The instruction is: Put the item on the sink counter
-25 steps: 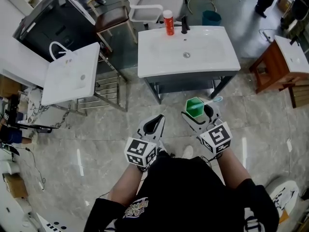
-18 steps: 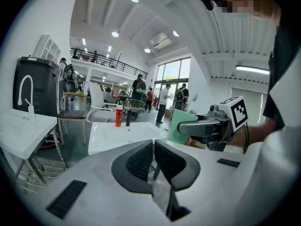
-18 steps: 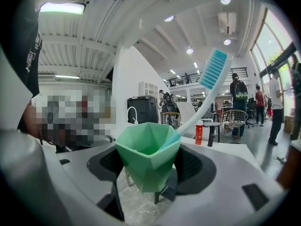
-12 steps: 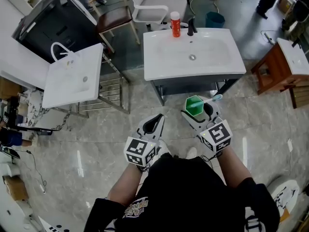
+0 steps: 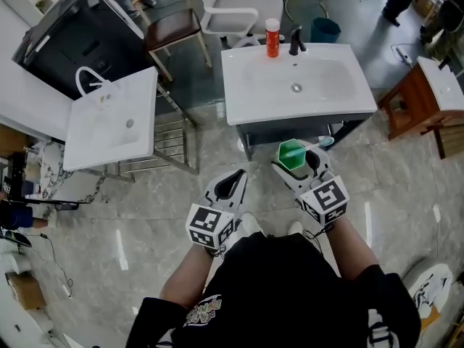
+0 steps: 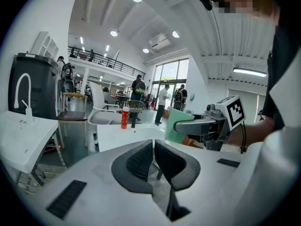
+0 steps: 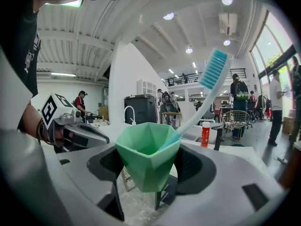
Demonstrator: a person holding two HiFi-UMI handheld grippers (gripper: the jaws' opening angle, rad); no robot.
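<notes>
My right gripper (image 5: 296, 159) (image 7: 149, 166) is shut on a green faceted cup (image 5: 291, 154) (image 7: 147, 154) that holds a white toothbrush (image 7: 202, 95) with a blue head (image 5: 325, 142). The cup hangs over the floor, just short of the front edge of the white sink counter (image 5: 243, 100) (image 7: 235, 147). An orange bottle (image 5: 272, 37) (image 7: 205, 133) and a black tap (image 5: 296, 40) stand at the back of that counter. My left gripper (image 5: 230, 184) (image 6: 153, 158) is shut and holds nothing. It sits to the left of the cup, over the floor.
A second white basin (image 5: 109, 118) with a white tap (image 5: 88, 78) stands on a rack to the left. Chairs (image 5: 239, 9) stand behind the sink. A wooden cabinet (image 5: 409, 104) with another basin is at the right. Marble floor (image 5: 145, 209) lies below.
The sink counter has come closer and shifted right in the head view as I walk toward it. The cup now nearly reaches its front edge. Both grippers keep their pose.
</notes>
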